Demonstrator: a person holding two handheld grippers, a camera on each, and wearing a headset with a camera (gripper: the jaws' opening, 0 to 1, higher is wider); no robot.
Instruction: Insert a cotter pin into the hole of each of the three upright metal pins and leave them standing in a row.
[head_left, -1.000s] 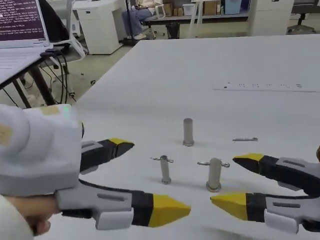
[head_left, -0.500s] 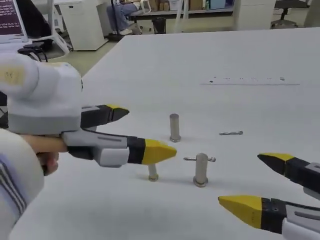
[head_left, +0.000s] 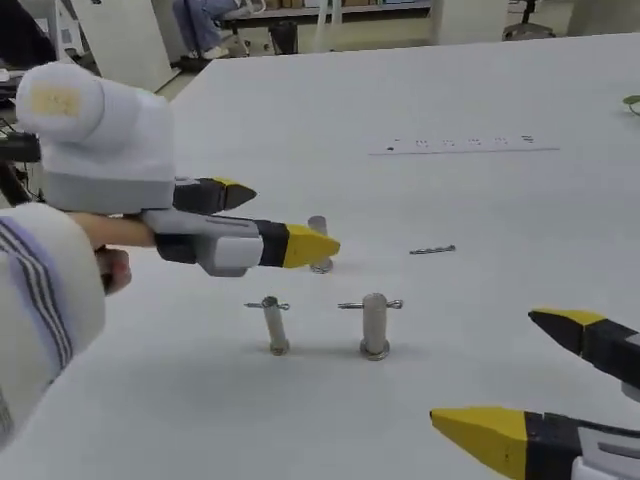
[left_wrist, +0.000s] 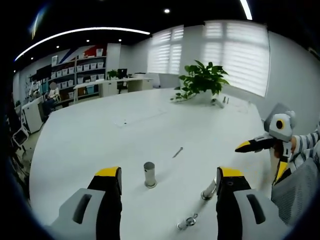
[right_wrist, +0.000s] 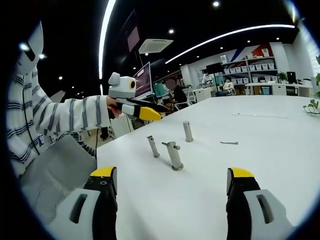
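Two pins already carry cotters through their holes: left pin (head_left: 272, 325) and right pin (head_left: 375, 322), both upright. The bare pin (left_wrist: 149, 174) stands behind them, well in from the far edge of the tabletop (head_left: 480, 90). The loose cotter (head_left: 432, 250) lies flat to its right, apart from it. Left gripper (head_left: 292, 218), jaws spread and empty, hovers close by the bare pin; right gripper (head_left: 485, 367), also spread and empty, sits toward the near edge. Likely hazards: a jaw tip toppling a pin, or the thin cotter skidding when pinched off the flat surface.
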